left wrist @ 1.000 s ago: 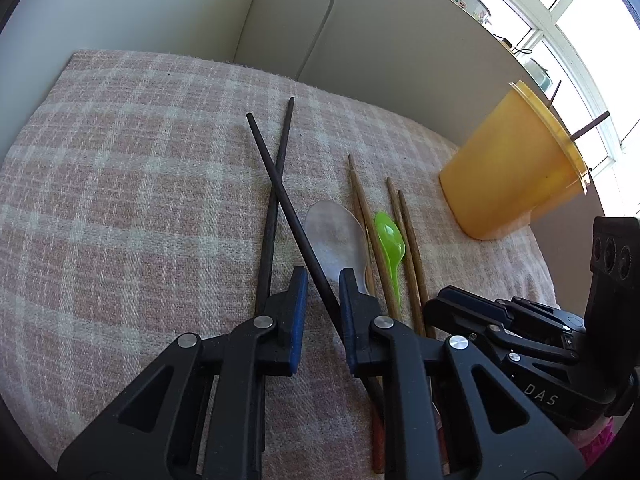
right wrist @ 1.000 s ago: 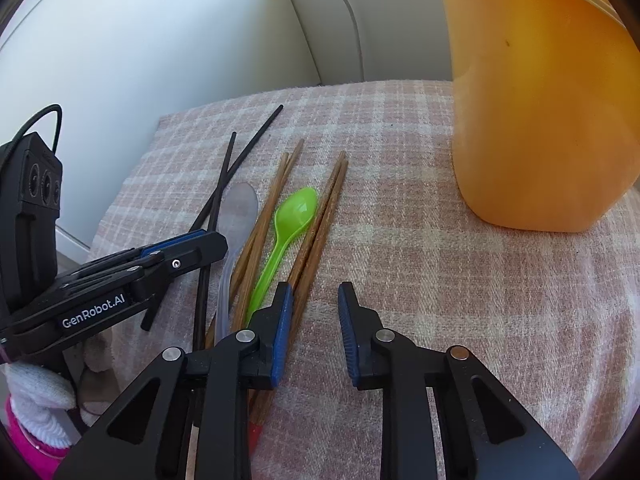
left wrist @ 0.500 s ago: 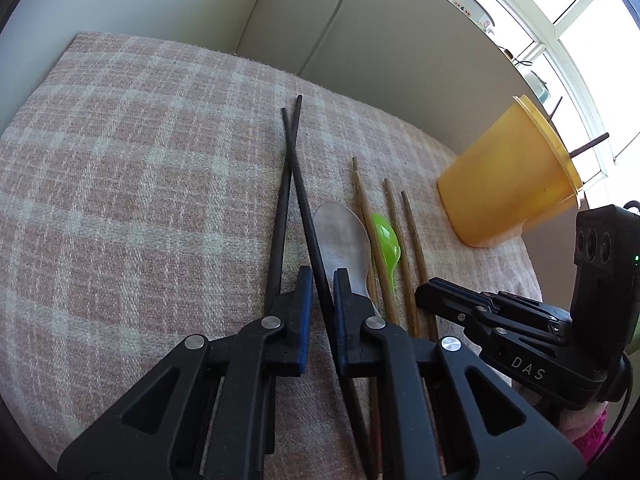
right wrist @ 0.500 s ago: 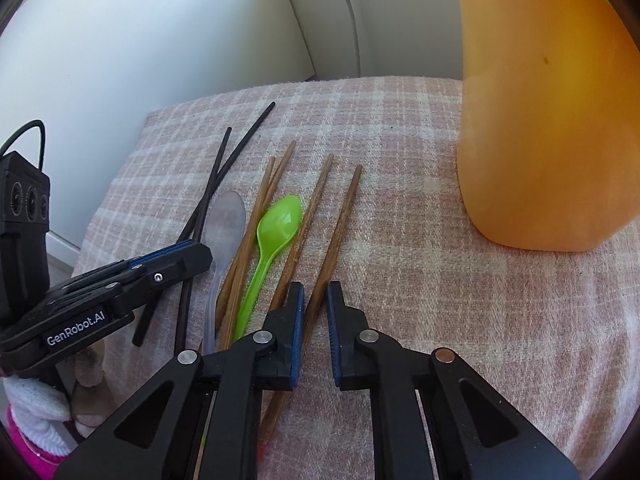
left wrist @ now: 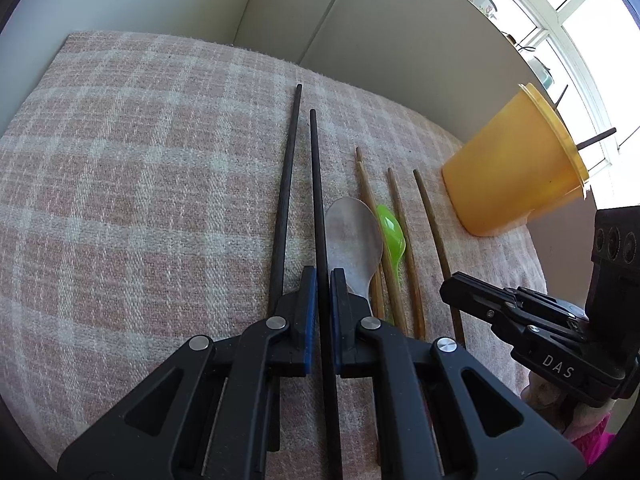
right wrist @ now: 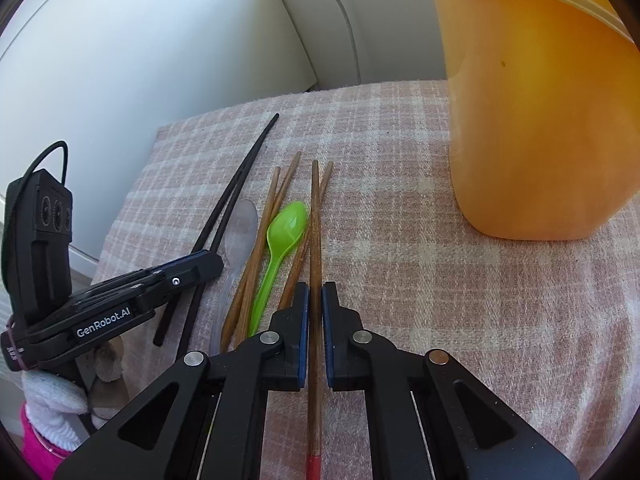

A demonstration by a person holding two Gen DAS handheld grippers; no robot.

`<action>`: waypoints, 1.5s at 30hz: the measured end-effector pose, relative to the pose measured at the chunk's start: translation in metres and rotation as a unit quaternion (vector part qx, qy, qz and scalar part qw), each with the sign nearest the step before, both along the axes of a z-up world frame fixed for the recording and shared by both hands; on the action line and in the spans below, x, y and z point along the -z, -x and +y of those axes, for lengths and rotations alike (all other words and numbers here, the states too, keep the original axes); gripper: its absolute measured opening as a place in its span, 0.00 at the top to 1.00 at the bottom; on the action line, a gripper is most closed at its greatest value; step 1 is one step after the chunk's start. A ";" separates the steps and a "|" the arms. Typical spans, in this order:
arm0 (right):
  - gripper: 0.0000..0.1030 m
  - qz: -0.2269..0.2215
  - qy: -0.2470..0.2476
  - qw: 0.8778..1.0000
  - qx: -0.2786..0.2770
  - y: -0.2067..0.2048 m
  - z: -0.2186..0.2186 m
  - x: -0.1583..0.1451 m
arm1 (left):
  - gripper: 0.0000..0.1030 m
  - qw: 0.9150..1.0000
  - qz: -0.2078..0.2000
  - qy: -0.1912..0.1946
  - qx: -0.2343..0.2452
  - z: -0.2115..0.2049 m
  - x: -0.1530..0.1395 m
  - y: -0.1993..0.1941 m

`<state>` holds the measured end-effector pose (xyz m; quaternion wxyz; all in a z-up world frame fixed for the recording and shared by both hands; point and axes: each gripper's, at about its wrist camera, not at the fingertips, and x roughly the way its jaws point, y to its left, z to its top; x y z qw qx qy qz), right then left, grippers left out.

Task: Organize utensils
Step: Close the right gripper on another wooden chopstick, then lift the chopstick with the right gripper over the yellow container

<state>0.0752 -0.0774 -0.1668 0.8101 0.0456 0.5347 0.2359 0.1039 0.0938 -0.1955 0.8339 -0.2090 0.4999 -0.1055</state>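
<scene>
1 black chopstick (left wrist: pixel 318 200) is being pinched by the left gripper (left wrist: pixel 323 312), 1 brown chopstick (right wrist: pixel 315 216) by the right gripper (right wrist: pixel 315 332), jaws closed, above the bench (left wrist: pixel 120 200). Thin sticks could be pivoted or dropped before the yellow cup (left wrist: pixel 512 168) is reached.

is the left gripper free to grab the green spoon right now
Probably not: the left gripper is shut on a black chopstick. The green spoon lies close by, but wedged between brown chopsticks, so it would need to let go first.
</scene>
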 end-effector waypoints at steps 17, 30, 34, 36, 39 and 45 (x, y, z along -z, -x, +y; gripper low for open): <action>0.95 -0.056 -0.023 0.998 -0.013 0.019 -0.018 -0.042 | 0.96 0.996 -0.071 0.038 -0.023 0.015 -0.040 0.035; 0.95 -0.109 -0.052 0.993 -0.016 0.036 -0.044 -0.087 | 0.96 0.989 -0.148 0.008 -0.001 -0.008 -0.101 0.052; 0.95 -0.127 -0.054 0.990 -0.014 0.040 -0.048 -0.099 | 0.96 0.987 -0.163 0.001 0.007 -0.018 -0.114 0.052; 0.95 -0.139 -0.055 0.989 -0.013 0.042 -0.050 -0.104 | 0.96 0.986 -0.168 0.001 0.011 -0.022 -0.118 0.051; 0.95 -0.149 -0.059 0.987 -0.011 0.044 -0.054 -0.111 | 0.96 0.984 -0.178 -0.001 0.018 -0.028 -0.127 0.051; 0.95 -0.168 -0.074 0.983 0.001 0.047 -0.067 -0.127 | 0.96 0.979 -0.202 -0.002 0.030 -0.040 -0.145 0.047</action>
